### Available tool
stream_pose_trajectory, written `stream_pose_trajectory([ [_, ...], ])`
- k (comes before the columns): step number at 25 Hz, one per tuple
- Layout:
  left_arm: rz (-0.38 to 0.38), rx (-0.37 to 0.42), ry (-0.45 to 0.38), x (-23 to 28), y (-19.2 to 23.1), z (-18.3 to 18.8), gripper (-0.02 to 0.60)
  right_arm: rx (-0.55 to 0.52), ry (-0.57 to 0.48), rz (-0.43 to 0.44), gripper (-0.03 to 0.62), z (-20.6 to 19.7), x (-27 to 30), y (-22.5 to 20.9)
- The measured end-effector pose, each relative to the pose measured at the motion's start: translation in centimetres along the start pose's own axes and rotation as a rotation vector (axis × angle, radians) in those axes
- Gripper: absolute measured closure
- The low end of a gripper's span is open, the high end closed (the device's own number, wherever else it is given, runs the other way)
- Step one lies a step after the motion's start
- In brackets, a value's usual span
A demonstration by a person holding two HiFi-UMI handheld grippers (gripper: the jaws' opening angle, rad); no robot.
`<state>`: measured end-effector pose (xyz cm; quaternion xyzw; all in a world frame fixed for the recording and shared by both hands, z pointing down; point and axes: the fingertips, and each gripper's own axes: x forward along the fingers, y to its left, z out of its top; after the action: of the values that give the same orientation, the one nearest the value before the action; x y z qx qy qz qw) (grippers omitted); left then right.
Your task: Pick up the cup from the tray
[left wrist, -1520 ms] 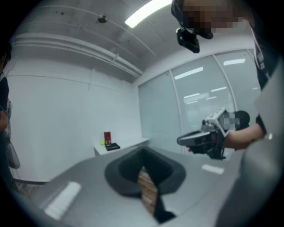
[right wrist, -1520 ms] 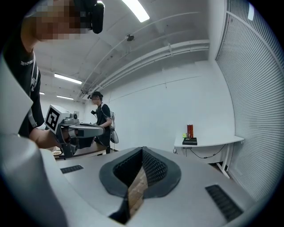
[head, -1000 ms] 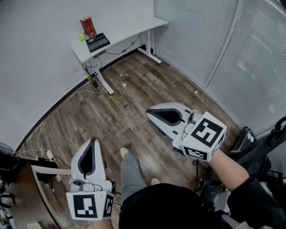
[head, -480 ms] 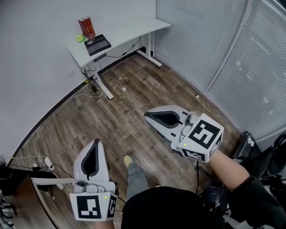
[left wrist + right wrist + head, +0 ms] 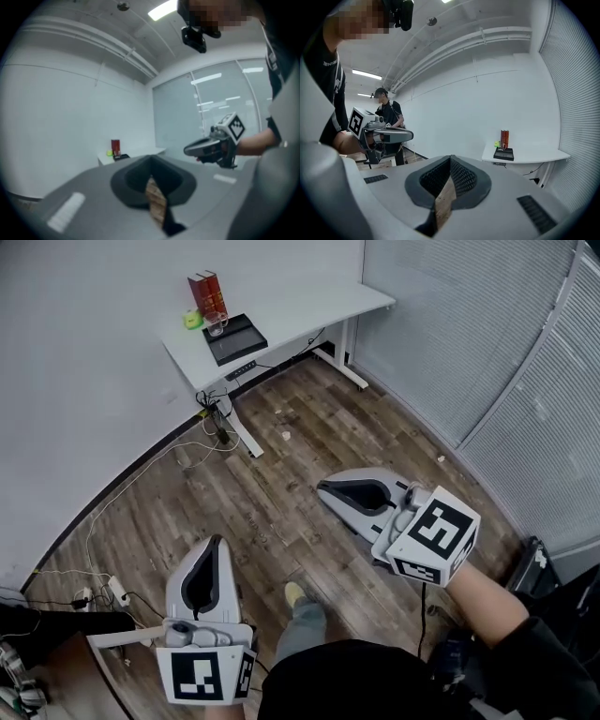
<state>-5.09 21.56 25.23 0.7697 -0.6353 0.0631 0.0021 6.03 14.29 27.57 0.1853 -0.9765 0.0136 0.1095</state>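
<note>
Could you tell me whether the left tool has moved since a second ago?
Yes. The left tool has come slightly forward over the floor, nearer the desk.

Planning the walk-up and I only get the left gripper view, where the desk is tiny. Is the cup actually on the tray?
Observer: Yes; the head view shows a clear cup on the black tray, at its end by the red box.
Operator: Anything on the floor near it?
Observer: Loose cables lie on the wooden floor beside a leg of the desk.
Operator: And the right hand-held gripper?
Observer: Its own view shows jaws shut, nothing between them.
</note>
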Motion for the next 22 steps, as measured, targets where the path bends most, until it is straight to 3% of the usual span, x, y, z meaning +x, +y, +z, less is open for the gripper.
stream_pose_trajectory([
  [13, 0.002, -0.047, 0.001, 7.2, 11.0, -0.5, 0.584, 0.002, 0.048, -0.002, 0.588, 2.0, 11.6, -5.1],
  [22, 0.018, -0.061, 0.005, 9.5, 15.8, -1.4, 0.584, 0.017, 0.06, 0.02, 0.588, 2.1, 17.0, -6.4],
])
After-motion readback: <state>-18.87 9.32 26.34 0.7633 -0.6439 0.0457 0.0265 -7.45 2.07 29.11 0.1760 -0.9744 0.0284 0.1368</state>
